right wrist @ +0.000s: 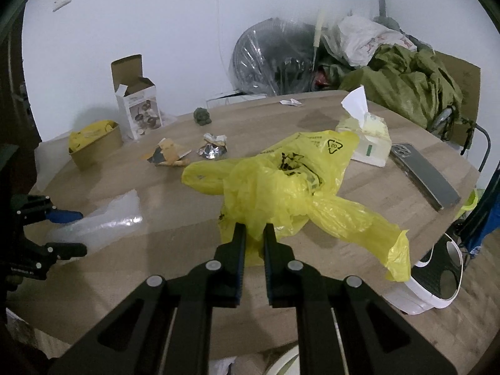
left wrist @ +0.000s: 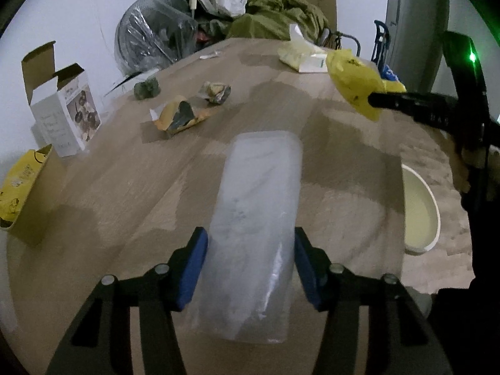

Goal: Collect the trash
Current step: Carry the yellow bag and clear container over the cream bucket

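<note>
From the left wrist, the left gripper stands with its blue pads on either side of a clear plastic bag lying near the table's near edge; whether the pads press on it I cannot tell.

From the right wrist, the right gripper is clamped on a yellow plastic bag, lifted over the table's middle.
</note>
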Demonstrator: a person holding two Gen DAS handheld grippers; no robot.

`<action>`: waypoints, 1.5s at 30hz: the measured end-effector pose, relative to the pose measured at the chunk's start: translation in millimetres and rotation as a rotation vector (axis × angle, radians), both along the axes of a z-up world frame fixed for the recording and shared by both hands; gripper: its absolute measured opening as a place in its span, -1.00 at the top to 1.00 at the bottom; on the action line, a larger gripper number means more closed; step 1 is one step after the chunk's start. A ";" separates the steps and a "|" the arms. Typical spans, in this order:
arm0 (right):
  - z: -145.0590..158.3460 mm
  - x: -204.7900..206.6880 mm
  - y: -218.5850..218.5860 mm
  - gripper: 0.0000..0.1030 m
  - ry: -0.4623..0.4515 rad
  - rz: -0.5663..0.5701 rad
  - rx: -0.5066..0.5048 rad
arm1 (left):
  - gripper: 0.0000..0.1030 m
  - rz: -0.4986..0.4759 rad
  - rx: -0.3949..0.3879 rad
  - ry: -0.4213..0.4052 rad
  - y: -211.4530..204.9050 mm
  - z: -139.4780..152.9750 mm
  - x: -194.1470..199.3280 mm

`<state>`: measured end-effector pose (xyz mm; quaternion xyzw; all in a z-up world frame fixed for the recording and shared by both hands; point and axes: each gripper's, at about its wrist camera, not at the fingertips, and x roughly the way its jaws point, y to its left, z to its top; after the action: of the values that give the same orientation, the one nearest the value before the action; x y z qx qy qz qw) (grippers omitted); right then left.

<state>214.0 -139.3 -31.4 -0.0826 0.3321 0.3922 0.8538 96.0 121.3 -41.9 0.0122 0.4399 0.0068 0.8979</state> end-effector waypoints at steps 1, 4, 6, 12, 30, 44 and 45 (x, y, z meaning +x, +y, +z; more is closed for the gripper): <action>0.2 -2.8 -3.3 0.81 -0.002 -0.002 0.001 | -0.06 -0.001 -0.002 -0.008 -2.5 1.1 -0.9; -0.1 -11.4 -12.1 0.81 -0.006 -0.005 0.003 | -0.06 -0.007 -0.008 -0.032 -11.3 4.3 -5.4; -0.9 -17.8 -18.6 0.81 -0.007 -0.007 0.002 | -0.06 -0.011 -0.010 -0.044 -17.1 6.1 -8.7; -2.2 -33.9 -35.8 0.81 -0.014 -0.015 0.001 | -0.06 0.007 -0.037 -0.085 -28.8 7.0 -16.4; 3.5 -78.9 -83.1 0.81 -0.036 -0.060 0.016 | -0.06 -0.052 -0.082 -0.180 -86.7 25.3 -24.3; 1.3 -95.3 -145.5 0.81 -0.047 -0.149 0.024 | -0.07 -0.129 -0.062 -0.234 -137.2 43.5 -20.4; -0.1 -96.3 -151.2 0.81 -0.046 -0.157 0.023 | -0.07 -0.141 -0.061 -0.236 -142.7 43.8 -18.9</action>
<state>117.7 -290.5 -31.5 -0.0554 0.3133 0.3260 0.8902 77.2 -21.4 2.0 0.0149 0.3292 -0.0680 0.9417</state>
